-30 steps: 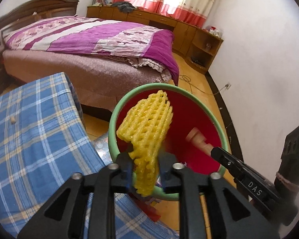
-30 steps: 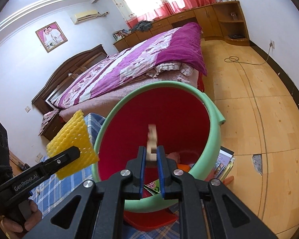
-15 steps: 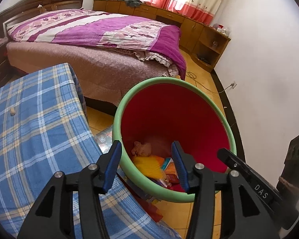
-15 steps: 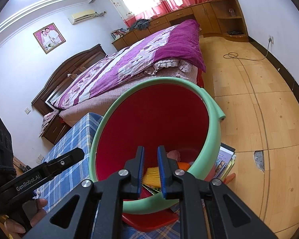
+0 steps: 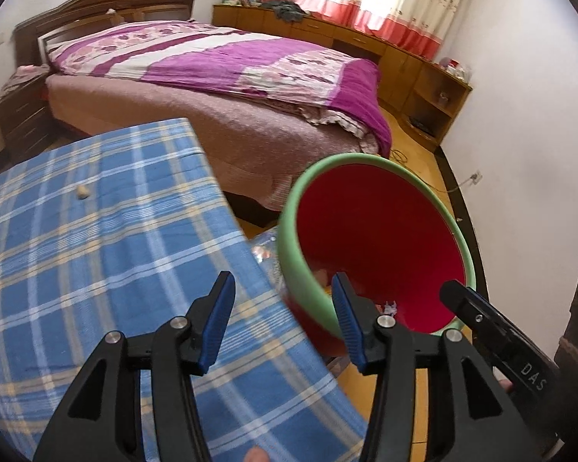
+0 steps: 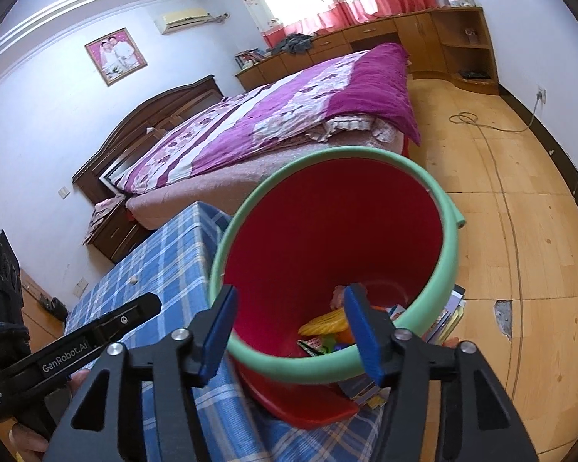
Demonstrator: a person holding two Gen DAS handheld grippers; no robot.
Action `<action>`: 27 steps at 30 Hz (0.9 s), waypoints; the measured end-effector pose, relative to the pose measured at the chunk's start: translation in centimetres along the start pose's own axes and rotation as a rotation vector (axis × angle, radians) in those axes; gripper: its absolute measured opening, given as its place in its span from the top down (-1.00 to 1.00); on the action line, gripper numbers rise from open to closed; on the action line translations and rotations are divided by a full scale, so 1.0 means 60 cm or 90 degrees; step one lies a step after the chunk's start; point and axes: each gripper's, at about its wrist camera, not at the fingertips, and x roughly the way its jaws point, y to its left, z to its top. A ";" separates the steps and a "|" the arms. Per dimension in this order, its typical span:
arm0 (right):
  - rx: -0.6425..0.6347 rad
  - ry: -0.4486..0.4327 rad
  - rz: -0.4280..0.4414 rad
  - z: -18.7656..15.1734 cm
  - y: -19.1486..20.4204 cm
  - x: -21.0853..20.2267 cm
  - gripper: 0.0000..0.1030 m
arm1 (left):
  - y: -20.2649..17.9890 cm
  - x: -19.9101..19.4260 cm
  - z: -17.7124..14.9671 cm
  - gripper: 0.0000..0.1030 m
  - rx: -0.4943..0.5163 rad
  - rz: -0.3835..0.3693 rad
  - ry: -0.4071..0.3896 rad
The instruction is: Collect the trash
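We are hovering the left gripper (image 5: pixel 283 319) and right gripper (image 6: pixel 291 327), both wide open and empty, at the bin (image 6: pixel 449 258); a scrap (image 5: pixel 83 191) is lying on the tablecloth (image 5: pixel 96 254) left of it, best approached low.

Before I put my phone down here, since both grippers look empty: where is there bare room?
The blue checked cloth is mostly bare between the left gripper and its far edge, apart from a small scrap. The bucket corner is crowded: trash inside it, magazines beside it.
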 end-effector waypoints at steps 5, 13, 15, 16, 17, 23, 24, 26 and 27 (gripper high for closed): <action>-0.019 -0.001 0.002 -0.010 0.030 -0.013 -0.37 | 0.025 -0.030 -0.010 -0.01 -0.015 0.023 -0.014; -0.053 -0.004 0.015 -0.029 0.081 -0.036 -0.44 | 0.068 -0.081 -0.033 -0.01 -0.037 0.067 -0.033; -0.064 -0.004 0.019 -0.032 0.095 -0.040 -0.45 | 0.079 -0.095 -0.040 -0.01 -0.044 0.074 -0.040; -0.070 -0.004 0.021 -0.035 0.103 -0.042 -0.45 | 0.083 -0.099 -0.042 -0.01 -0.047 0.078 -0.044; -0.074 -0.005 0.022 -0.037 0.108 -0.045 -0.45 | 0.087 -0.107 -0.045 -0.01 -0.048 0.084 -0.049; -0.107 -0.009 0.033 -0.055 0.148 -0.063 -0.50 | 0.114 -0.149 -0.068 -0.01 -0.057 0.123 -0.075; -0.112 -0.009 0.035 -0.058 0.153 -0.065 -0.51 | 0.119 -0.156 -0.072 -0.01 -0.061 0.128 -0.078; -0.123 -0.009 0.040 -0.066 0.166 -0.070 -0.54 | 0.129 -0.169 -0.080 -0.01 -0.069 0.139 -0.084; -0.128 -0.010 0.042 -0.070 0.171 -0.073 -0.58 | 0.133 -0.176 -0.084 -0.01 -0.072 0.145 -0.089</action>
